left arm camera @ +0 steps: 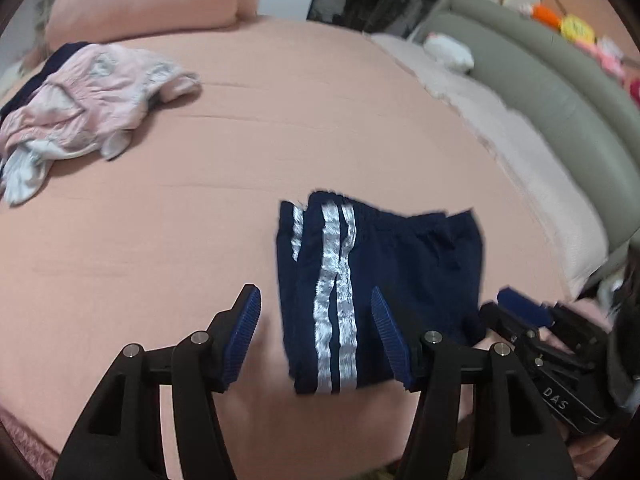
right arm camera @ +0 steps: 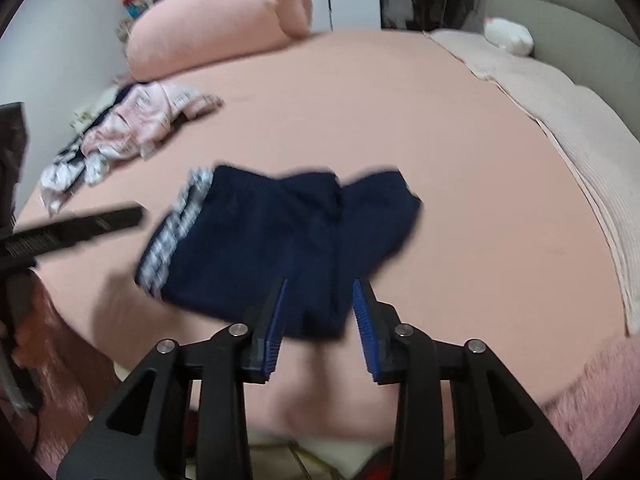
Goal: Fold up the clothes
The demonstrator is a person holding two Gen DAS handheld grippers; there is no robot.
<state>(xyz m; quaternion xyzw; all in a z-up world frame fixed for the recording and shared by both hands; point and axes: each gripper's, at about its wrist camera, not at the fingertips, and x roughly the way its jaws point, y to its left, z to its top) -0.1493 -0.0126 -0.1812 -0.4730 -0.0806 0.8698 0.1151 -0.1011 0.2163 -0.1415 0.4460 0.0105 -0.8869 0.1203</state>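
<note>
Navy shorts with white side stripes [left arm camera: 376, 280] lie folded on the pink bed near its front edge; they also show in the right wrist view [right arm camera: 280, 240]. My left gripper [left arm camera: 316, 300] is open and empty, hovering over the striped left edge of the shorts. My right gripper [right arm camera: 320, 292] is open and empty, just above the near edge of the shorts; it also shows at the right of the left wrist view [left arm camera: 524, 308]. The left gripper's finger appears at the left of the right wrist view [right arm camera: 80, 228].
A heap of pink and white clothes [left arm camera: 80, 108] lies at the far left of the bed [left arm camera: 280, 128]. A pink bolster pillow [right arm camera: 224, 28] is at the back. A pale blanket [right arm camera: 560, 128] and grey sofa [left arm camera: 540, 60] run along the right.
</note>
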